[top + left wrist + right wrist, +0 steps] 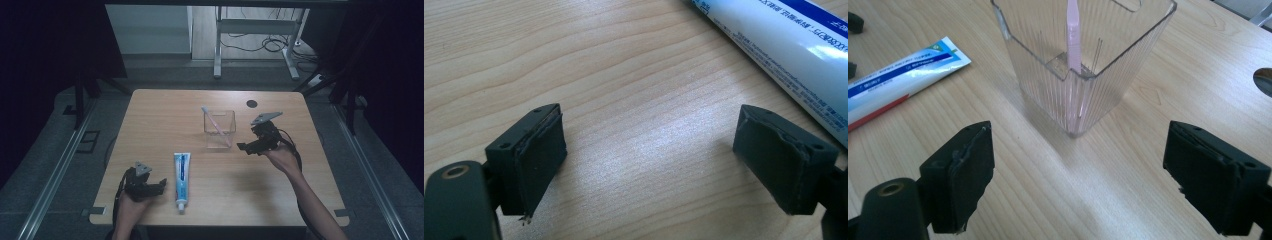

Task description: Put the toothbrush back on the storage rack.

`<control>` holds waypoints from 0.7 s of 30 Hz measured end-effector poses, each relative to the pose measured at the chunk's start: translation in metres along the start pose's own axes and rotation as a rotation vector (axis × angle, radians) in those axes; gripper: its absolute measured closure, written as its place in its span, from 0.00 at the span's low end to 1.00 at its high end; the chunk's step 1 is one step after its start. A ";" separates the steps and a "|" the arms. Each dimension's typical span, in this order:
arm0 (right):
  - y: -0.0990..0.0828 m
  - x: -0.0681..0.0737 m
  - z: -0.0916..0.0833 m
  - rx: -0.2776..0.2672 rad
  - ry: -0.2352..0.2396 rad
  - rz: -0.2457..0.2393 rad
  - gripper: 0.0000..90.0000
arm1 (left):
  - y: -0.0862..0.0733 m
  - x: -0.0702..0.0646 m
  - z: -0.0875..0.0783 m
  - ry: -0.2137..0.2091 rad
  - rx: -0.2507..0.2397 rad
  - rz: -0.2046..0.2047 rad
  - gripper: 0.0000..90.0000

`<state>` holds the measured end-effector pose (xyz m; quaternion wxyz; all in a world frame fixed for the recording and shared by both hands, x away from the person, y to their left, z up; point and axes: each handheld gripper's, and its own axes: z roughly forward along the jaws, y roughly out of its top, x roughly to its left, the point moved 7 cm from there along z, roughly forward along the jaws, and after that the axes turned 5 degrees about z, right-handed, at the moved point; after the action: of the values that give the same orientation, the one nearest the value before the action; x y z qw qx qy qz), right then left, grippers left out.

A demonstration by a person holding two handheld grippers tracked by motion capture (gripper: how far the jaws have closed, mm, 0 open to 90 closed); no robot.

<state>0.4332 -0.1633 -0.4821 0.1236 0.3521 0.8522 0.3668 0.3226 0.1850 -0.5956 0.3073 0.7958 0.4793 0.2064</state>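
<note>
Both grippers stand wide open and empty over a wooden table [150, 107]: the left gripper [649, 160] beside a toothpaste tube [181, 179] lying flat, the right gripper [1078, 175] just short of a clear cup [1083, 60] with a pink toothbrush [1073, 35] standing in it. Seemingly, the brush is stowed; the toothpaste awaits pickup.

On the bench [165, 107], the toothbrush [216, 125] leans inside the cup [220, 131] at centre; the toothpaste tube [181, 177] lies nearer, left of it.
</note>
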 end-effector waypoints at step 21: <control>-0.036 0.003 -0.014 -0.007 -0.011 0.015 0.09 | 0.000 0.000 0.000 0.000 0.001 0.001 0.15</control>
<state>0.4061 -0.1862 -0.4979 0.1267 0.3599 0.8476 0.3688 0.3226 0.1851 -0.5956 0.3068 0.7962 0.4790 0.2063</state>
